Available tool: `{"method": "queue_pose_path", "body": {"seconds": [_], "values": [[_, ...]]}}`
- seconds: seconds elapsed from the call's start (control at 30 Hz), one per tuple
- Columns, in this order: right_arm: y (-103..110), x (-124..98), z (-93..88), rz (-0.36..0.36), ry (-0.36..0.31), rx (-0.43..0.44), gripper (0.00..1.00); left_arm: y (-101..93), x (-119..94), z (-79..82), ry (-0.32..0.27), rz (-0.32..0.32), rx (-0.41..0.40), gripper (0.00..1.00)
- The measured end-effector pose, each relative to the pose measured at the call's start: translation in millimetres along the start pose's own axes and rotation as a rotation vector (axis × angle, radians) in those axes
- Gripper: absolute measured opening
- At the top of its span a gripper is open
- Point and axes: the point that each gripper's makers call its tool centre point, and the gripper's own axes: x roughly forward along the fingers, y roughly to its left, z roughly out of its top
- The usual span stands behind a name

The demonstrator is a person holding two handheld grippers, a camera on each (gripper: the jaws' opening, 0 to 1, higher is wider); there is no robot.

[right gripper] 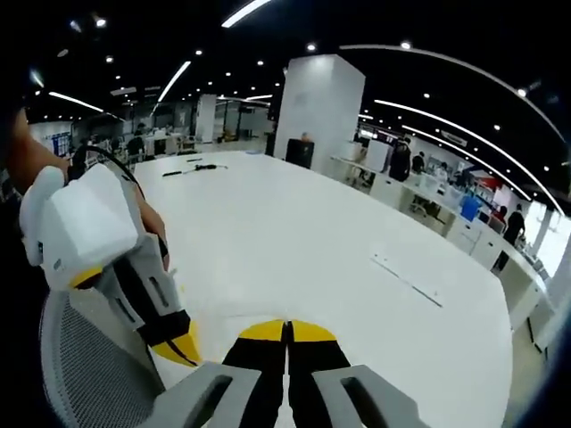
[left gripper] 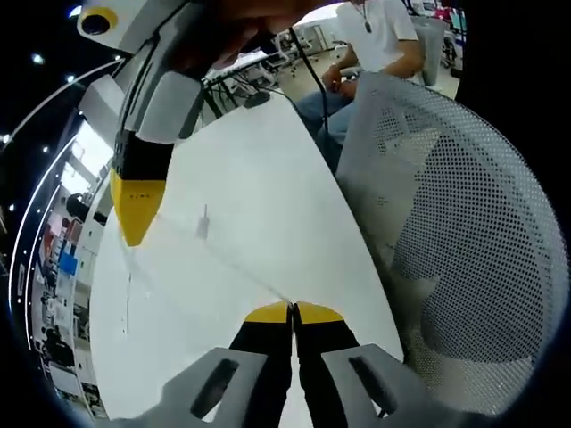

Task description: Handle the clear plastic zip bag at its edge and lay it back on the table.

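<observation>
A: Left gripper [left gripper: 292, 314] first. Closed tight, yellow tips pressed together, with a thin taut line of film ending right at them.

B: And the right gripper [right gripper: 287, 328]? Tips together too. Seen from the left gripper view, hanging at the far end of that same line, so most likely pinching the opposite corner.

A: Meaning the clear zip bag [left gripper: 201, 254] strung between the two, by its top edge. Lifted off the white table [left gripper: 259, 160] rather than resting on it, judging by the stretched edge.

B: Sensible for limp film: gripped at the stiffer zip strip, pulled flat to stop it folding. Hard to make out in the right gripper view — too transparent.

A: Below, a broad, glossy tabletop. Plenty of bare room for laying it down.

B: Beside it, a grey mesh chair [left gripper: 455, 223]. Beyond, a seated person [left gripper: 375, 45], cables [right gripper: 201, 167] at the far end, a white pillar [right gripper: 317, 107] — an open office under strip lights.
</observation>
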Motion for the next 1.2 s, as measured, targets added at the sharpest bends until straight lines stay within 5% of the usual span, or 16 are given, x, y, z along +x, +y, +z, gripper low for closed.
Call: {"method": "queue_pose_path", "body": {"seconds": [0.27, 0.5, 0.77, 1.03, 1.2], "values": [[-1.5, -0.3, 3.9, -0.012, -0.011, -0.007, 0.00, 5.2, -4.3, 1.6, -0.017, 0.005, -0.034, 0.00], [-0.1, -0.1, 5.4, 0.014, 0.004, -0.067, 0.00, 26.8, -17.6, 17.5, -0.123, 0.084, -0.133, 0.00], [5.1, 5.3, -0.4, 0.020, 0.037, -0.148, 0.00, 40.5, -36.7, 29.8, -0.188, 0.121, -0.144, 0.00], [-1.9, 10.3, -9.9, -0.007, 0.060, -0.210, 0.00, 43.4, -68.8, 41.7, -0.321, 0.173, -0.350, 0.02], [-8.1, 11.2, -10.9, -0.033, 0.055, -0.261, 0.00, 46.8, -95.8, 31.1, -0.375, 0.272, -0.495, 0.06]]}}
